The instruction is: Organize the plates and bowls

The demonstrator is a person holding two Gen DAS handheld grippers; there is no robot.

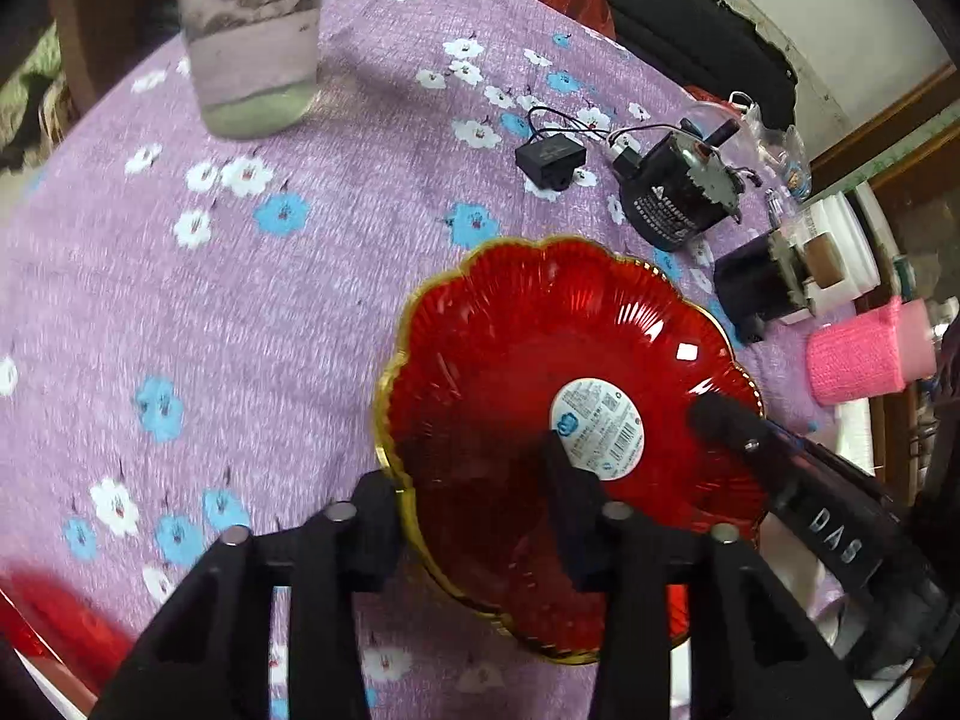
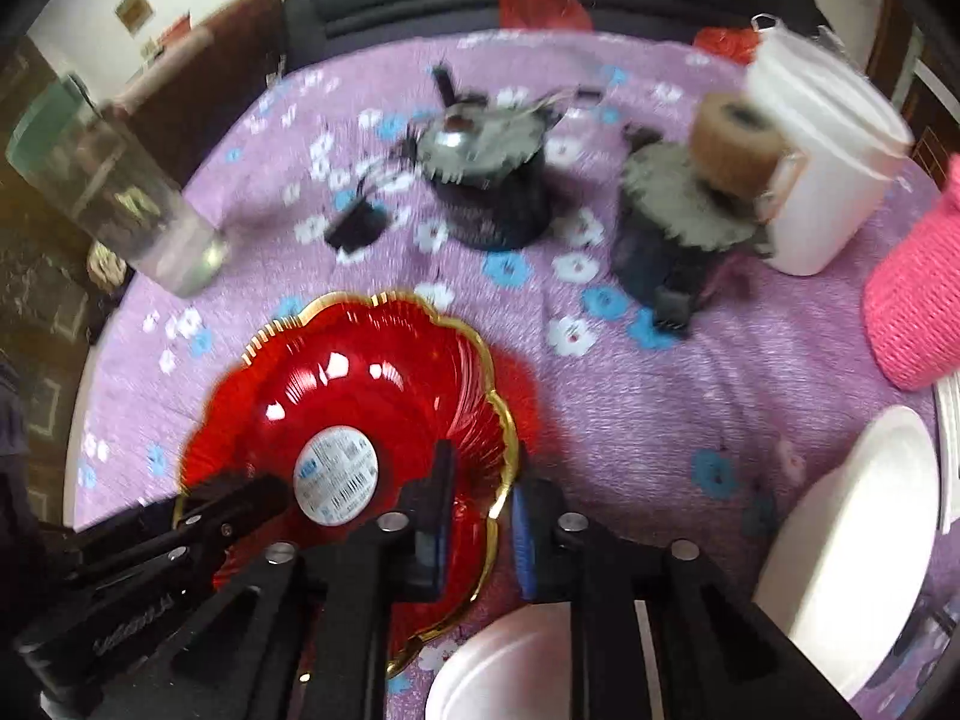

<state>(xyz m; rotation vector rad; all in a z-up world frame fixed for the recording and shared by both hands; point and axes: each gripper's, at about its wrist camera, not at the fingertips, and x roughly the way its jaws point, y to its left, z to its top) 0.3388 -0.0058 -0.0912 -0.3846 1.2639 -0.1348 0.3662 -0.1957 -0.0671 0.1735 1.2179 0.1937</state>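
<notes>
My left gripper [image 1: 474, 516] straddles the near-left rim of the red scalloped plate [image 1: 540, 360]: one finger sits outside the gold edge on the purple floral tablecloth [image 1: 210, 312], the other inside over the red well, just short of the round white label [image 1: 597, 427]. The rim is between the jaws, but I cannot tell whether the pads actually press it. My right gripper [image 2: 480, 516] takes the opposite side of the same plate [image 2: 372, 396], its jaws clenched on the gold rim, inner finger over the red, blue-padded finger outside. Both tools point steeply down at the table. From my left camera the right gripper's finger [image 1: 720, 414] reaches in over the plate's far right edge. A white plate [image 2: 864, 540] lies to my right, a white bowl [image 2: 504, 666] just beside the red plate's near edge
</notes>
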